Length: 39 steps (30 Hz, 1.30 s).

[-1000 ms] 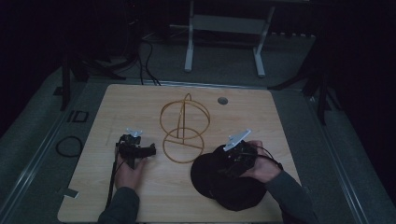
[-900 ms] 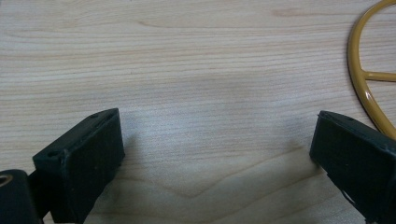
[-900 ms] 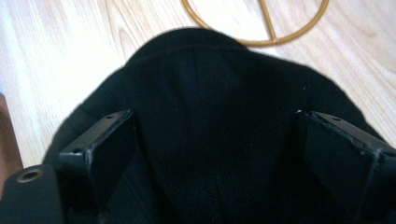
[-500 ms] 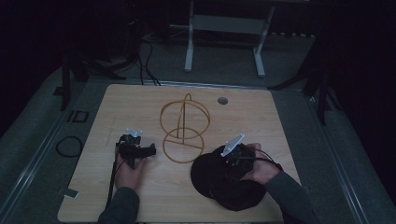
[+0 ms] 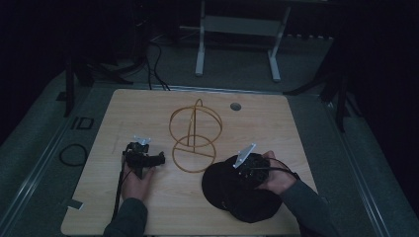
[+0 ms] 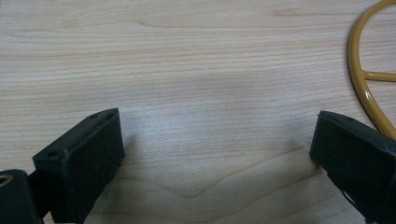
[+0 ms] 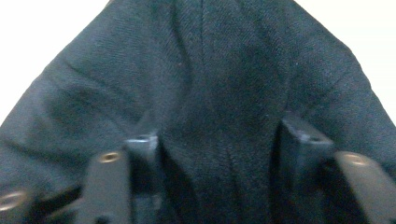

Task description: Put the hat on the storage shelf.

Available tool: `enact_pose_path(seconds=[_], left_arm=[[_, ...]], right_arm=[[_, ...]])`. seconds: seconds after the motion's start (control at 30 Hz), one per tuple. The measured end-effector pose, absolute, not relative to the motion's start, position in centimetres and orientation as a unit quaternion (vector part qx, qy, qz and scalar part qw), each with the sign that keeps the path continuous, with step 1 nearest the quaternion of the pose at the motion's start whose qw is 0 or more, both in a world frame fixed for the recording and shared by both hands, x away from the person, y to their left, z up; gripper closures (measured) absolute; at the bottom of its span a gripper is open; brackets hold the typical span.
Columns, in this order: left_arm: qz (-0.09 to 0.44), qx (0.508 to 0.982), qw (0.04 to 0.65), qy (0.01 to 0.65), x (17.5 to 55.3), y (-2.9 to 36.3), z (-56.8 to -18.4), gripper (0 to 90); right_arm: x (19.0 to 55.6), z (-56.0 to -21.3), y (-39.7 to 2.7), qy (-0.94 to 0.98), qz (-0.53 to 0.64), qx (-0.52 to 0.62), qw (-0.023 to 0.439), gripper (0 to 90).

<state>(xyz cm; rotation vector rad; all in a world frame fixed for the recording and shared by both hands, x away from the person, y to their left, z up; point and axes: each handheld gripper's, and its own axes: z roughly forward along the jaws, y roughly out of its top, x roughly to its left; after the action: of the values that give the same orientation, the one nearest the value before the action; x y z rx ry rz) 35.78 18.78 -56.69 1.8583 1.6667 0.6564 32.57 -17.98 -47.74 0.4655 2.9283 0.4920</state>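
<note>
At 5 o'clock on the table, right gripper has dipped onto black fabric cap, jaws part-open straddling a fold, likely pre-grasp. Left gripper unchanged, jaws wide, empty, beside yellow wire stand.

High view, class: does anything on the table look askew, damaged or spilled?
Nothing stands out. The gold wire stand sits upright mid-table, the black hat lies crumpled under the right gripper, and the left gripper rests open on bare wood.
</note>
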Motion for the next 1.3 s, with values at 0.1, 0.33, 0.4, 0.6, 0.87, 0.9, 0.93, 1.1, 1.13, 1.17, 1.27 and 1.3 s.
enact_pose_path(seconds=[0.1, 0.33, 0.4, 0.6, 0.87, 0.9, 0.93, 1.1, 1.13, 1.17, 1.27, 1.3], left_arm=[[0.244, 0.692, 0.277, 0.621, 35.8, 18.8, -56.7, 2.5], [0.244, 0.692, 0.277, 0.621, 35.8, 18.8, -56.7, 2.5], [0.244, 0.692, 0.277, 0.621, 35.8, 18.8, -56.7, 2.5], [0.244, 0.692, 0.277, 0.621, 35.8, 18.8, -56.7, 2.5], [0.244, 0.692, 0.277, 0.621, 35.8, 18.8, -56.7, 2.5], [0.244, 0.692, 0.277, 0.621, 35.8, 18.8, -56.7, 2.5], [0.245, 0.691, 0.277, 0.621, 35.8, 18.8, -56.7, 2.5], [0.244, 0.692, 0.277, 0.621, 35.8, 18.8, -56.7, 2.5], [0.244, 0.692, 0.277, 0.621, 35.8, 18.8, -56.7, 2.5], [0.244, 0.692, 0.277, 0.621, 35.8, 18.8, -56.7, 2.5], [0.244, 0.692, 0.277, 0.621, 35.8, 18.8, -56.7, 2.5], [0.244, 0.692, 0.277, 0.621, 35.8, 18.8, -56.7, 2.5]], right_arm=[[32.5, -47.7, -17.9, 0.974, 0.155, 0.149, 0.064, 62.3], [32.7, -47.3, -17.5, 0.98, 0.134, 0.137, 0.056, 84.7], [32.7, -46.9, -17.4, 0.982, 0.128, 0.131, 0.054, 86.7], [32.9, -46.2, -17.5, 0.981, 0.13, 0.131, 0.05, 86.7], [33.0, -44.9, -17.7, 0.981, 0.133, 0.126, 0.061, 86.9], [32.9, -44.8, -17.7, 0.982, 0.131, 0.125, 0.06, 86.9], [33.0, -44.6, -17.7, 0.981, 0.132, 0.127, 0.06, 86.9], [33.2, -44.2, -18.1, 0.981, 0.134, 0.126, 0.057, 86.9], [33.2, -44.2, -18.1, 0.981, 0.134, 0.129, 0.057, 86.9], [33.2, -44.1, -18.2, 0.981, 0.134, 0.128, 0.057, 86.8], [33.2, -43.7, -18.4, 0.981, 0.134, 0.126, 0.063, 86.8], [33.2, -43.6, -18.4, 0.981, 0.134, 0.126, 0.062, 86.8]])
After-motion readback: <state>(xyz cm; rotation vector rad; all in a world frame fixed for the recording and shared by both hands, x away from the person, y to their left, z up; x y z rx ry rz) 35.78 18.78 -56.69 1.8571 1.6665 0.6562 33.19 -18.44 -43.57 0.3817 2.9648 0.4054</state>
